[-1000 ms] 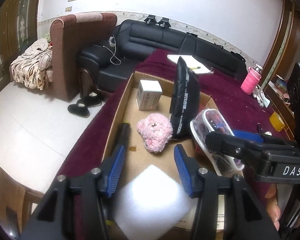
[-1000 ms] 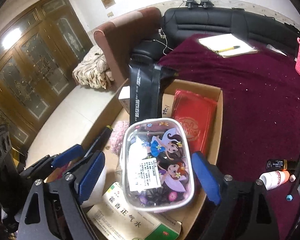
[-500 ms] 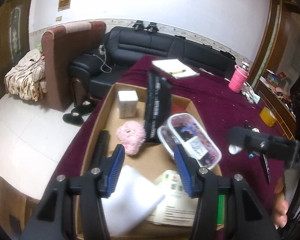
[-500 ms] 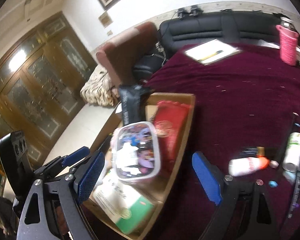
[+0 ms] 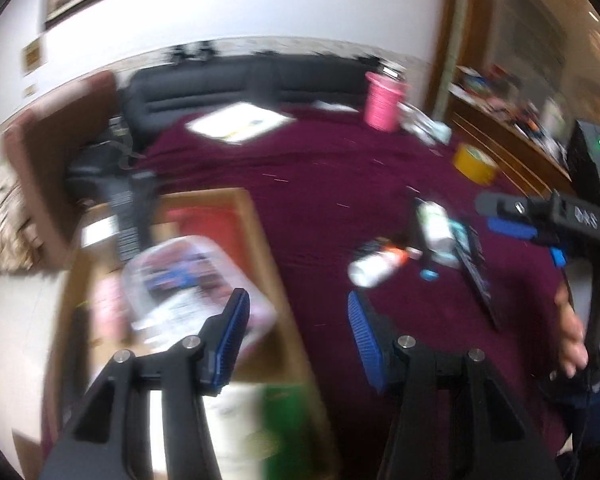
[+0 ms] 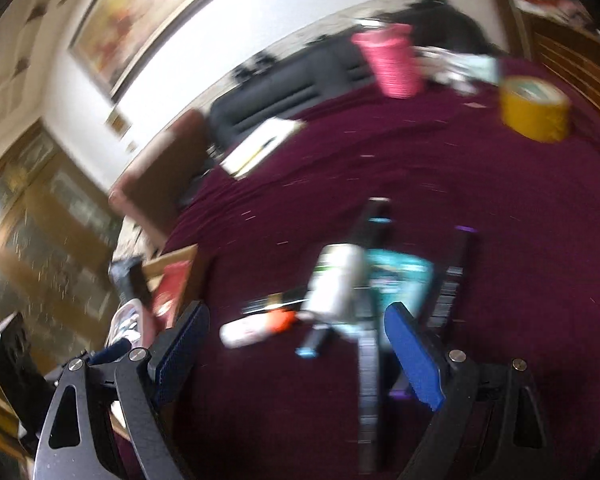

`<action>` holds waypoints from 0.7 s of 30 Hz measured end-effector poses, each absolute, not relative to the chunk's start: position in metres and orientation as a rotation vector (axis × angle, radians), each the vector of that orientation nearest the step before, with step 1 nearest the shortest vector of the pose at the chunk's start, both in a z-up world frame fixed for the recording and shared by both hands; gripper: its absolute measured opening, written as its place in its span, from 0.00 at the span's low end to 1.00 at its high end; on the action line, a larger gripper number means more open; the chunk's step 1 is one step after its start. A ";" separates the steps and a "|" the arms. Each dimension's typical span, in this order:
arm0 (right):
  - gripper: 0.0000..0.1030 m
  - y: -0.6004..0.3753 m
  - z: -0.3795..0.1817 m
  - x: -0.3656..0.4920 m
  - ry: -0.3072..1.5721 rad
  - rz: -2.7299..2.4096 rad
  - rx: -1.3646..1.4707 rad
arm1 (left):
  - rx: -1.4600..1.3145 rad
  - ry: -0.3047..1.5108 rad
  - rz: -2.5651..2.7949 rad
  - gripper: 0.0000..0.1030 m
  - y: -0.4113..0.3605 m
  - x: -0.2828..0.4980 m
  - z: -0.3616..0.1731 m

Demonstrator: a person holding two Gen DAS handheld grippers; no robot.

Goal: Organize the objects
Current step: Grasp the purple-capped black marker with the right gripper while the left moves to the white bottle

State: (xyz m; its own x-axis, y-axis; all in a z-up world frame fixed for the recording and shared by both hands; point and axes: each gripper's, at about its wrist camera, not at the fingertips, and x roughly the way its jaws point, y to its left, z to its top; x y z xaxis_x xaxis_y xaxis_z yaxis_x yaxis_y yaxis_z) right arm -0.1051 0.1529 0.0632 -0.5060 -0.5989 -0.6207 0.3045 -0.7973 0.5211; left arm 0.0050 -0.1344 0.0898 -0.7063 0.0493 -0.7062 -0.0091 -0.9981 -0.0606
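Blur smears both views, yet the layout reads; the worktop wears a maroon cloth, and a cardboard box sits at its left edge. Seen from the left wrist, the left hand-held gripper stands partly open with nothing between its blue pads, hanging over the box's right wall; inside the box lie a clear cartoon-printed pouch, a red packet, a black bag standing on edge and a green-and-white carton at the near end. This view alone shows the right hand-held gripper from outside, a black arm entering from the right above the loose items, with fingers of a hand below it.

From the right wrist, the right hand-held gripper gapes wide and empty over a cluster on the cloth: a white bottle with an orange cap lying on its side, a white-and-green tube, a teal packet and a long dark comb-like strip, too blurred to name surely; only a corner of the box shows at the left. Further back stand a pink cup and a yellow tape roll, with a notepad near the far edge and a black sofa behind.
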 end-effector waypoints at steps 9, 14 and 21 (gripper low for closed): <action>0.90 0.203 0.049 -0.125 -0.600 -2.353 1.149 | -1.397 0.266 2.663 0.49 -0.060 -0.073 0.048; 0.90 0.211 0.037 -0.131 -0.625 -2.363 1.226 | -1.484 0.279 2.604 0.44 -0.052 -0.099 0.031; 0.66 0.201 0.030 -0.135 -0.428 -2.452 1.295 | -1.513 0.291 2.584 0.27 -0.027 -0.107 0.019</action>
